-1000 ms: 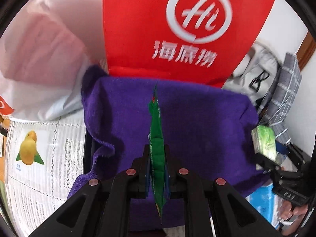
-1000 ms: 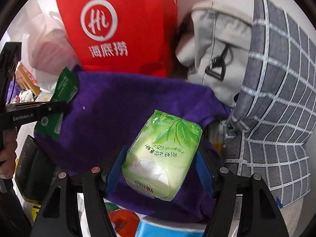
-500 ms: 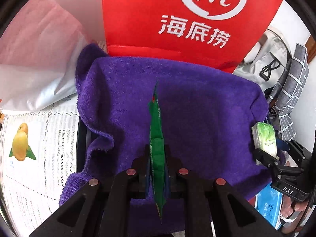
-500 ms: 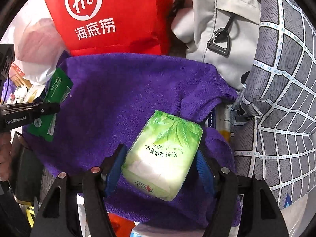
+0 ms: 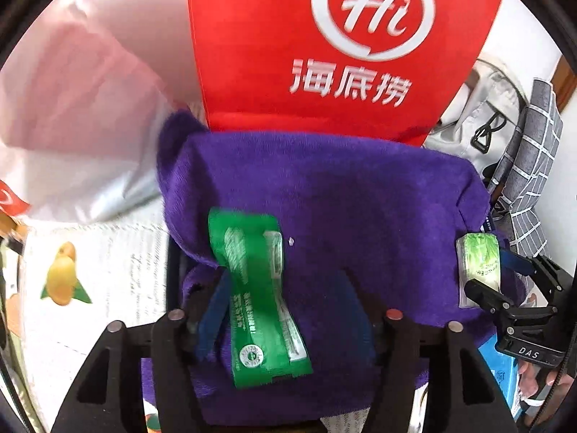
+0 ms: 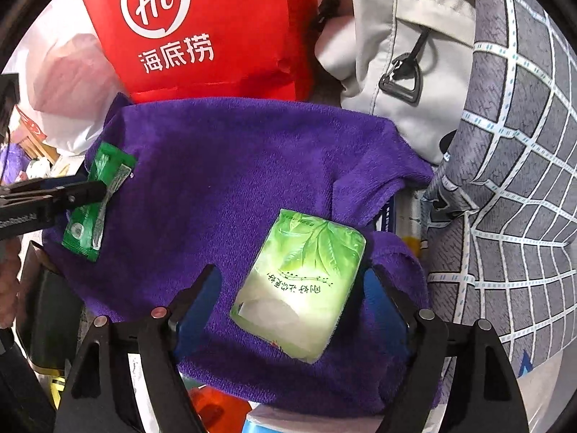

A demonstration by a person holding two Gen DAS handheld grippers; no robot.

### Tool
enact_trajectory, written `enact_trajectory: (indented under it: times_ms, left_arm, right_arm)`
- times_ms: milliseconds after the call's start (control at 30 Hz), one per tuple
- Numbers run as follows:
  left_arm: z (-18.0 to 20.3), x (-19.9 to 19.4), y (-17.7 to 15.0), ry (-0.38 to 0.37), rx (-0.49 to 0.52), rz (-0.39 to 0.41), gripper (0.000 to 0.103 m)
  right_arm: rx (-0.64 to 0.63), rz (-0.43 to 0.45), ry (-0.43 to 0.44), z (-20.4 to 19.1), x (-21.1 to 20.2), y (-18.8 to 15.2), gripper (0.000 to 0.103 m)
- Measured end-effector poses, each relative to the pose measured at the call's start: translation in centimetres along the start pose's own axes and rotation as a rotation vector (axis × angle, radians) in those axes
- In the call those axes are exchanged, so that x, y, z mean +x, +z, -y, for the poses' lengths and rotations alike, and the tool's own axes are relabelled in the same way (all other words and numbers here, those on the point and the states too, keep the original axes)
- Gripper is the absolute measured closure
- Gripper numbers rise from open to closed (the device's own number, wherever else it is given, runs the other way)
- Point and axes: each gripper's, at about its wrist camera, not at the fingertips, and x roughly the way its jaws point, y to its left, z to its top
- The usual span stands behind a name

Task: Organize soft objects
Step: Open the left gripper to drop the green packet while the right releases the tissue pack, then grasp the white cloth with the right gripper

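A purple towel (image 5: 342,195) covers a raised surface; it also shows in the right wrist view (image 6: 230,166). My left gripper (image 5: 288,306) is open, and a flat green packet (image 5: 256,299) lies on the towel between its fingers, nearer the left one. The packet shows at the towel's left edge in the right wrist view (image 6: 95,202). My right gripper (image 6: 292,288) is open, and a light green tissue pack (image 6: 299,281) lies on the towel between its fingers, close to the right one. The pack shows at the towel's right edge in the left wrist view (image 5: 479,259).
A red bag with a white logo (image 5: 339,50) stands behind the towel. A white and pink plastic bag (image 5: 72,115) lies at left. A grey backpack (image 6: 404,47) and a grey checked cushion (image 6: 512,166) stand at right. A printed white table cover (image 5: 90,281) lies left of the towel.
Both grippers have opened. The green packet, held upright edge-on before, now lies flat on the towel. The tissue pack has been let go and rests on the towel.
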Motion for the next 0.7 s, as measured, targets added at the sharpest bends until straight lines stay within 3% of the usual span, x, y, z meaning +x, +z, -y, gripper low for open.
enact_trajectory:
  times_ms: [200,333,400,500,600,700]
  left_arm:
    - [0.1,-1.8,0.1,-0.006,0.007,0.037,0.039]
    - [0.9,-3.8,-0.3,0.019,0.054,0.073,0.039]
    - [1.2,-4.8,-0.5,0.042,0.068,0.098,0.039]
    - [1.2,-6.3,-1.0,0.041,0.064,0.118,0.039]
    - [1.2,-7.2,-2.3,0.028,0.054,0.103,0.039]
    - [1.2,-8.3,-3.9,0.011,0.055,0.101,0.039]
  right_arm:
    - [0.025,0.117,-0.070,0.1,-3.4,0.1,0.022]
    - [0.087,0.256,-0.016,0.1,-8.5,-0.9,0.022]
    - [0.093,0.280,0.004,-0.4,-10.2,-2.0,0.022]
    - [0.065,0.249,0.000,-1.6,-11.8,-4.2,0.023]
    - [0.048,0.220,-0.042,-3.1,-12.8,-7.1,0.033]
    - [0.069,0.182,-0.022,-4.0,-13.5,-10.6,0.044]
